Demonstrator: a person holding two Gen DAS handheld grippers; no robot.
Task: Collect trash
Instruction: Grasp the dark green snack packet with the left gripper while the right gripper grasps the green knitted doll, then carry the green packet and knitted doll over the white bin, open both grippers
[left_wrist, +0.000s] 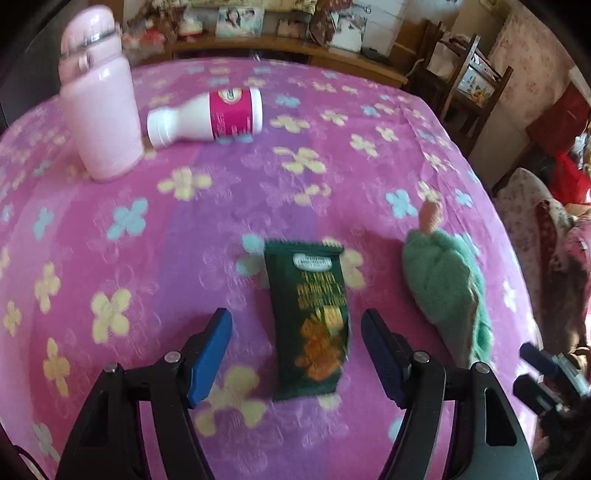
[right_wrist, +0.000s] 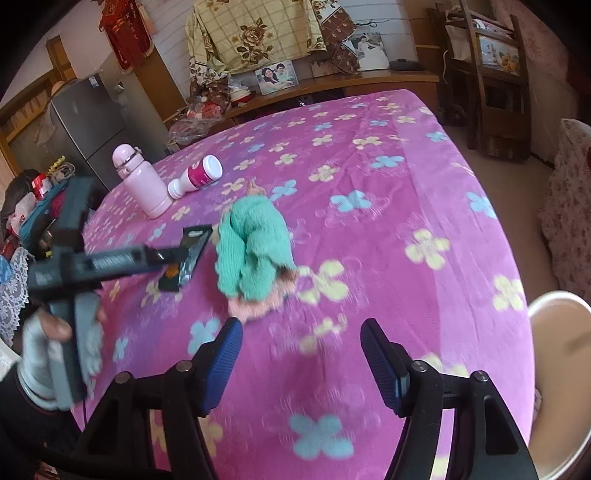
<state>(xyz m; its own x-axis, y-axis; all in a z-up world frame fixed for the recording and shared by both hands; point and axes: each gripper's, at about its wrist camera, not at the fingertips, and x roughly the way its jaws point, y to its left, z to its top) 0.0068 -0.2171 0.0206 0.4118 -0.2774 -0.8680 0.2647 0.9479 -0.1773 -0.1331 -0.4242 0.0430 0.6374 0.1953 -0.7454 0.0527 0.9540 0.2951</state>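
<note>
A dark green snack wrapper (left_wrist: 306, 325) lies flat on the pink flowered tablecloth (left_wrist: 110, 240). My left gripper (left_wrist: 295, 315) stands open just above it, one blue pad on each side and neither touching it. A white bottle with a pink label (left_wrist: 207, 118) lies on its side at the back left. My right gripper (right_wrist: 301, 326) is open over bare cloth, with nothing between its fingers. It is just short of a green knitted doll (right_wrist: 255, 254), which lies to the right of the wrapper (right_wrist: 190, 251).
A pale pink flask (left_wrist: 99, 110) stands upright beside the lying bottle. A round white container (right_wrist: 561, 369) sits off the table's right edge. A gloved hand (right_wrist: 59, 328) holds the left gripper's handle. A wooden shelf and chairs stand behind the table.
</note>
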